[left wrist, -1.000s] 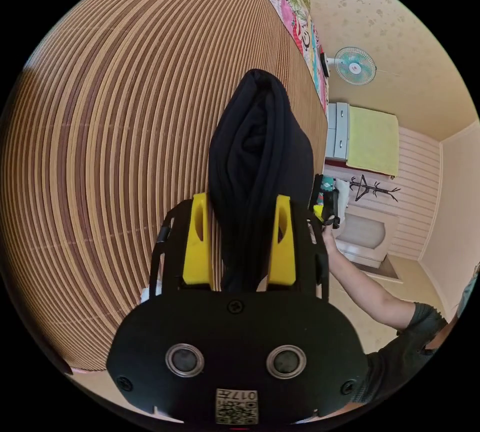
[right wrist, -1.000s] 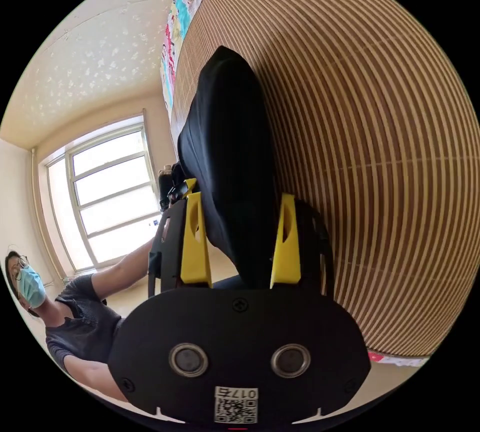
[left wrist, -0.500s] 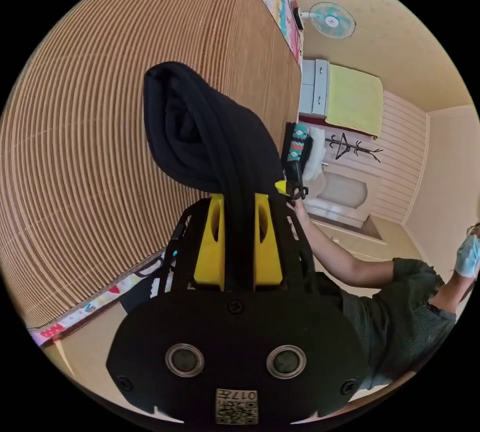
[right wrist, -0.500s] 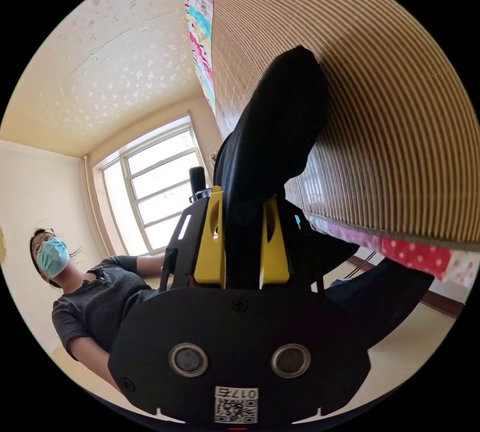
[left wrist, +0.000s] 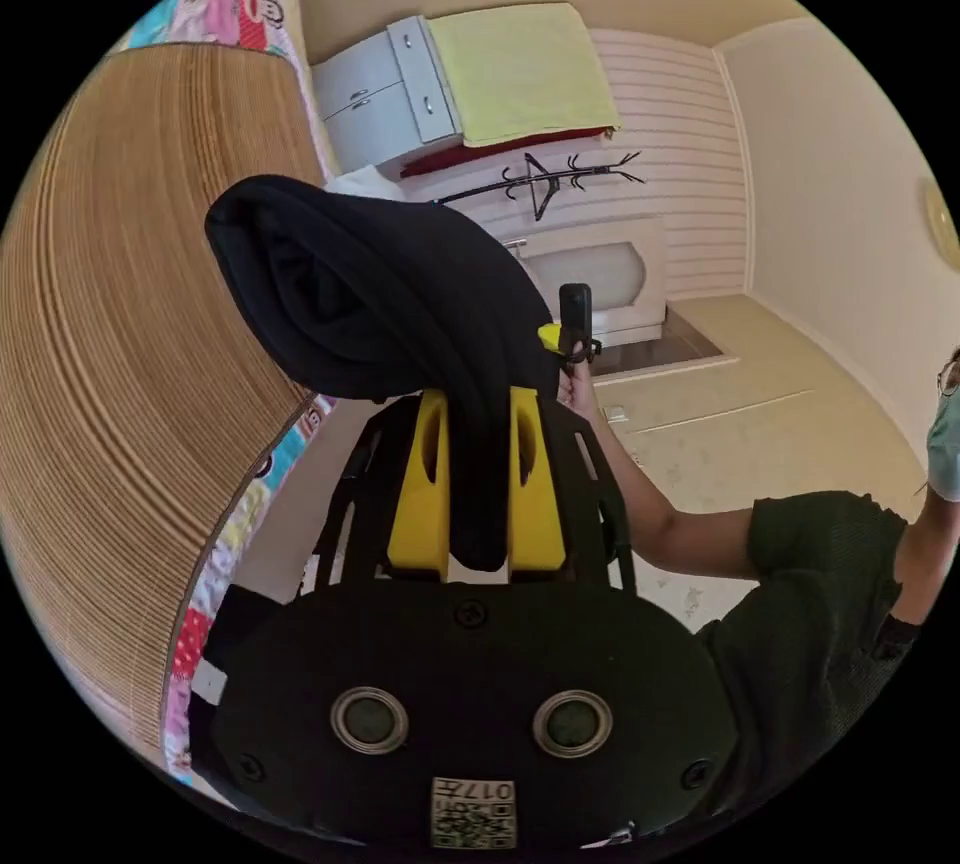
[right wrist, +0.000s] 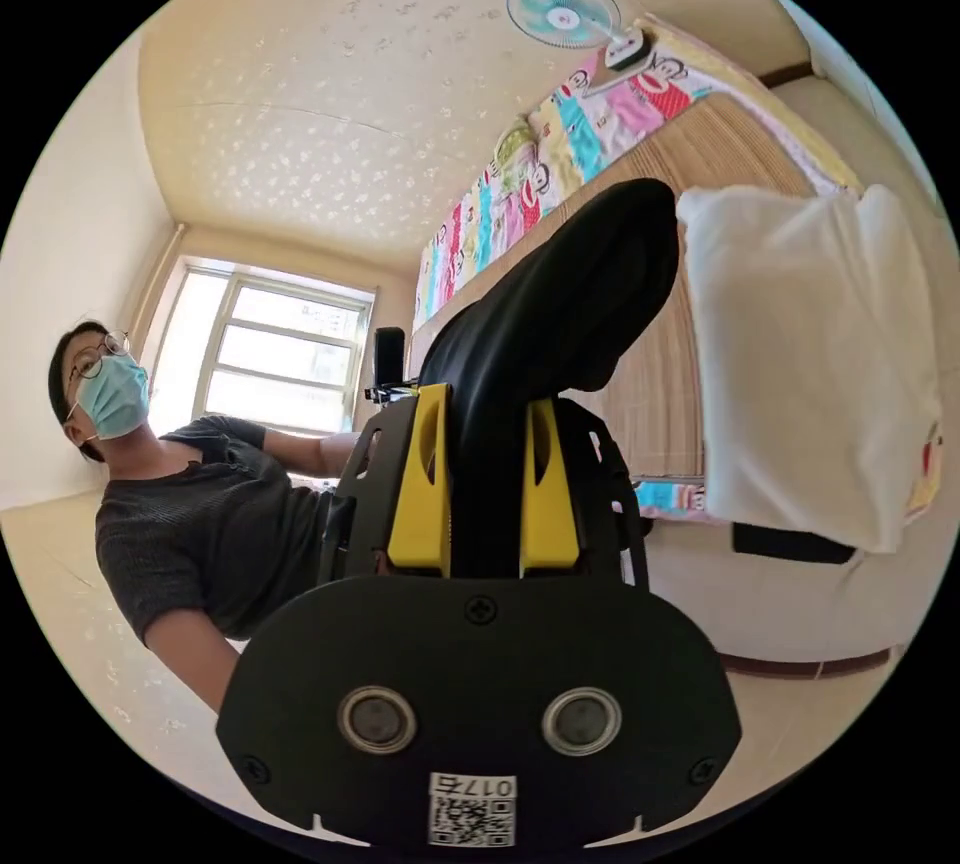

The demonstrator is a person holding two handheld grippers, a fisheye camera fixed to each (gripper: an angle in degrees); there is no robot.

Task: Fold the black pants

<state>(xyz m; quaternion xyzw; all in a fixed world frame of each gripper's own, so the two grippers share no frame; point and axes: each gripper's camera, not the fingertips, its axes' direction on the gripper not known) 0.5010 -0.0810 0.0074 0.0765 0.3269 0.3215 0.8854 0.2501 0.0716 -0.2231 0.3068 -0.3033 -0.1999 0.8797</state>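
Note:
The folded black pants [left wrist: 380,294] hang as a thick bundle in the air beside the bed, pinched by both grippers. In the left gripper view my left gripper [left wrist: 478,404] has its yellow jaws shut on a fold of the pants, the bundle flopping to the left above them. In the right gripper view my right gripper [right wrist: 487,399] is likewise shut on the pants [right wrist: 570,294], which bulge up and right. The right gripper's handle [left wrist: 575,319] peeks out behind the cloth, and the left gripper's handle [right wrist: 388,359] shows by the person's hand.
A bed with a striped bamboo mat [left wrist: 120,354] and cartoon sheet [right wrist: 520,194] is close by. A white pillow [right wrist: 810,364] lies at its end. The person [right wrist: 200,524] stands beside the bed. A grey cabinet with yellow cover [left wrist: 470,74], a coat rack [left wrist: 545,179] and a wall fan [right wrist: 565,9] stand around.
Both grippers have closed on the pants and lifted the bundle off the mat, swinging away from the bed; both views now tilt toward the room.

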